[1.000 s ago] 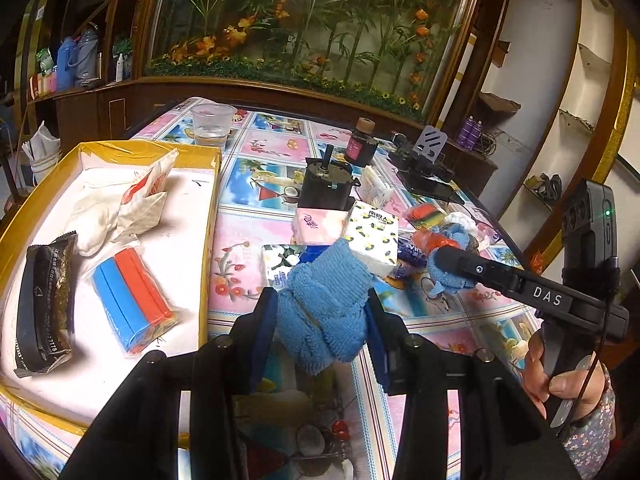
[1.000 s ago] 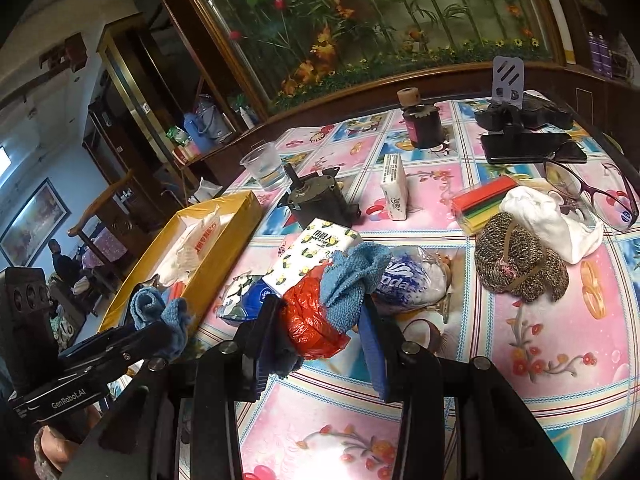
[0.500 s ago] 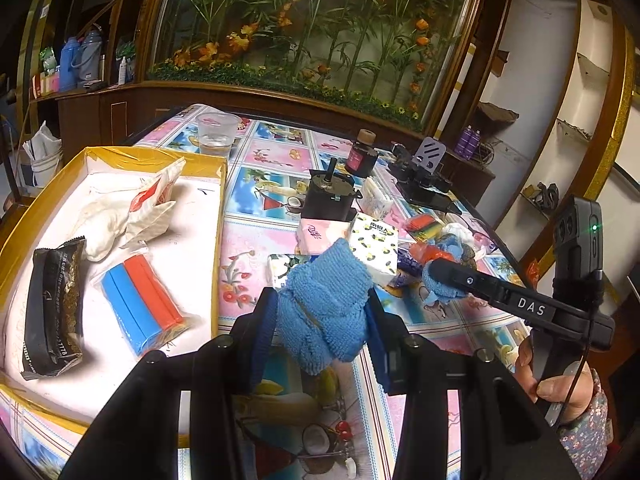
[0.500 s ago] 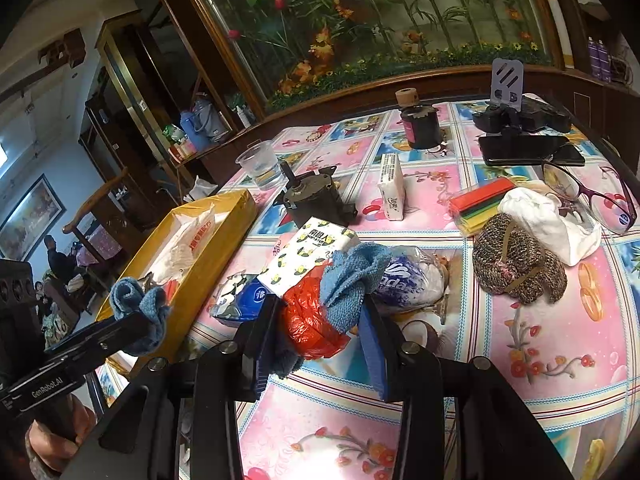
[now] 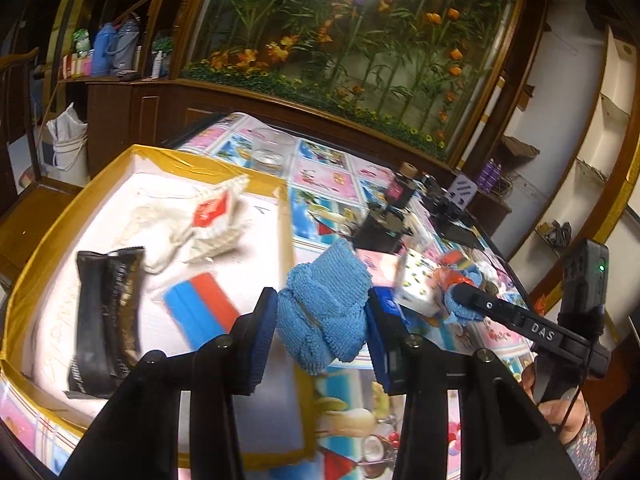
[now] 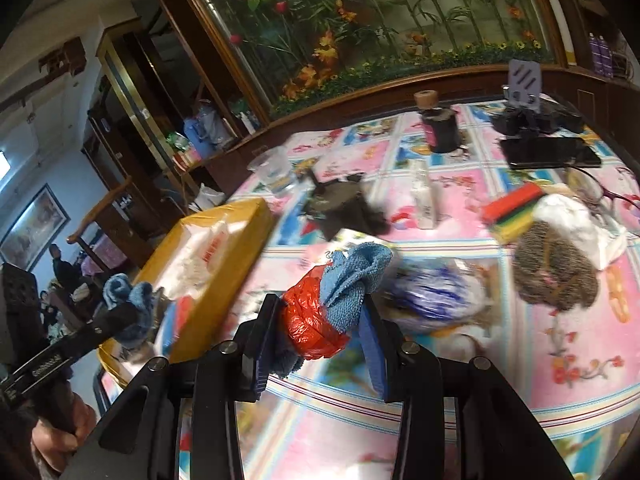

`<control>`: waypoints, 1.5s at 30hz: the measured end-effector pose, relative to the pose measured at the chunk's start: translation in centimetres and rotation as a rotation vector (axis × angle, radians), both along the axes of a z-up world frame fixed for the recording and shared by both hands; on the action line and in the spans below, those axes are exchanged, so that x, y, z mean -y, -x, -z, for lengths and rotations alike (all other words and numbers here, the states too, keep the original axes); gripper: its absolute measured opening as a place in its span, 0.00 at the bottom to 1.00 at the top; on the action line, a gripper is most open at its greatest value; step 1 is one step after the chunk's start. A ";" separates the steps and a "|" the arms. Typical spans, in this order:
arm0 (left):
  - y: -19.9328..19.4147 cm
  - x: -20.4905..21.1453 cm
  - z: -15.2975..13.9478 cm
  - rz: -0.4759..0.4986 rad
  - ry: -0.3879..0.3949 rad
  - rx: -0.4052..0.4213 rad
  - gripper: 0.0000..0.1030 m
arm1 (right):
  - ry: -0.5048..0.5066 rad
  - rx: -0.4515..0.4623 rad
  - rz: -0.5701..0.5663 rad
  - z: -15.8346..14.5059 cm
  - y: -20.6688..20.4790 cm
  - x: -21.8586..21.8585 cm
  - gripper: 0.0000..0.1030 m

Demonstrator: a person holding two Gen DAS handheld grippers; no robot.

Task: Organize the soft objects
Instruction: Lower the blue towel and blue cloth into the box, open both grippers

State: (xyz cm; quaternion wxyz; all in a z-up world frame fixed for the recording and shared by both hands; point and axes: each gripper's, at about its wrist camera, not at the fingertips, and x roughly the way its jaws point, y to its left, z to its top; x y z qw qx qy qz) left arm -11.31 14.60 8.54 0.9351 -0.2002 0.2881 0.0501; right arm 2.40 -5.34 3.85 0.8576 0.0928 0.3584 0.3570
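Left wrist view shows the left tool clenching a blue cloth over the yellow box at the worktop's left edge, so releasing inside comes next.

the folded cloth is sky blue terry. the box has a yellow-gold rim and white floor, holding a blue-and-red pack and a glossy black pouch. the tablecloth is pink and blue cartoon squares. the crumpled bag is red.
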 end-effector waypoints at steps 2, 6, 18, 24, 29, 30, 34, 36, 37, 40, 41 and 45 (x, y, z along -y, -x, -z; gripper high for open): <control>0.4 -1.4 -0.2 -0.030 0.000 0.005 0.40 | -0.006 0.014 -0.035 -0.4 0.6 -2.1 0.41; 1.0 -4.5 -0.6 -0.090 -0.012 0.003 0.40 | 0.009 0.033 -0.117 -1.0 1.4 -7.3 0.42; -3.9 -14.3 0.1 -0.160 -0.027 -0.165 0.40 | 0.120 0.038 -0.195 -1.6 -0.8 -19.1 0.42; -6.0 -16.7 2.1 -0.196 0.013 -0.220 0.40 | 0.262 0.102 -0.164 -0.2 -1.9 -23.5 0.41; -6.1 -17.3 3.1 -0.202 0.055 -0.238 0.40 | 0.323 0.113 -0.181 1.3 -2.2 -25.4 0.42; -6.0 -17.3 3.1 -0.201 0.057 -0.237 0.41 | 0.323 0.107 -0.186 1.5 -2.4 -25.4 0.42; -6.1 -17.1 3.0 -0.183 0.051 -0.242 0.45 | 0.302 0.082 -0.189 1.9 -2.9 -25.1 0.45; -6.2 -17.0 2.8 -0.184 0.043 -0.244 0.56 | 0.291 0.066 -0.191 1.8 -3.0 -24.9 0.52; -6.2 -16.9 2.7 -0.188 0.040 -0.244 0.59 | 0.286 0.063 -0.195 1.7 -2.9 -24.9 0.54; -5.6 -16.8 2.3 -0.203 0.043 -0.225 0.64 | 0.270 0.070 -0.200 1.2 -2.6 -24.5 0.58; -5.5 -16.8 2.2 -0.202 0.047 -0.222 0.64 | 0.261 0.074 -0.201 1.0 -2.4 -24.4 0.58; -4.5 -16.5 1.4 -0.213 0.052 -0.197 0.65 | 0.218 0.089 -0.196 -0.2 -2.0 -23.4 0.59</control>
